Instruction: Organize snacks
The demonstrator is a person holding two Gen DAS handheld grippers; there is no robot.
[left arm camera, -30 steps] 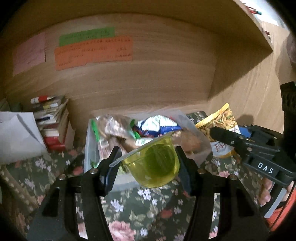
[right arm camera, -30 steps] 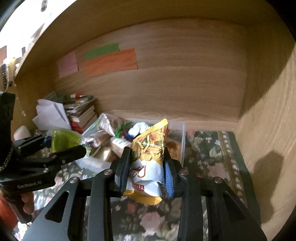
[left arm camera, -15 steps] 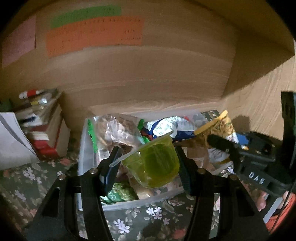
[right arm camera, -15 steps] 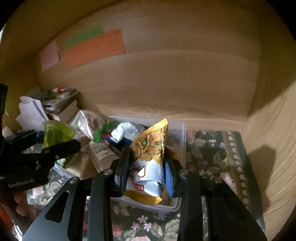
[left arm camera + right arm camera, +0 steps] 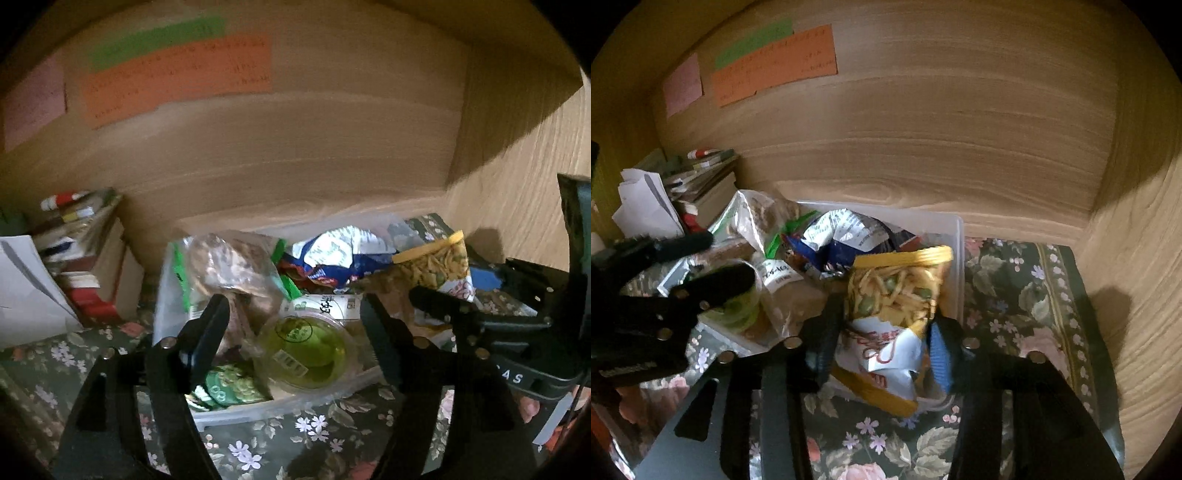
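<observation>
Your left gripper (image 5: 295, 321) angles down over the clear plastic bin (image 5: 280, 406); its jaws are opening, clear of the green jelly cup (image 5: 310, 354) lying in the bin. Your right gripper (image 5: 882, 332) tilts down at the bin's right end, jaws opening around the yellow snack bag (image 5: 894, 295).

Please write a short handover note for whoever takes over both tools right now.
Left tool: jaws opening, clear of the green jelly cup, which lies tipped in the clear bin.
Right tool: jaws opening, yellow snack bag still between them, over the bin's right end.
Done: cup delivered.
Left: finish releasing the bag into the bin, then draw both tools back. Whether more snacks wait outside the bin is not visible.
</observation>
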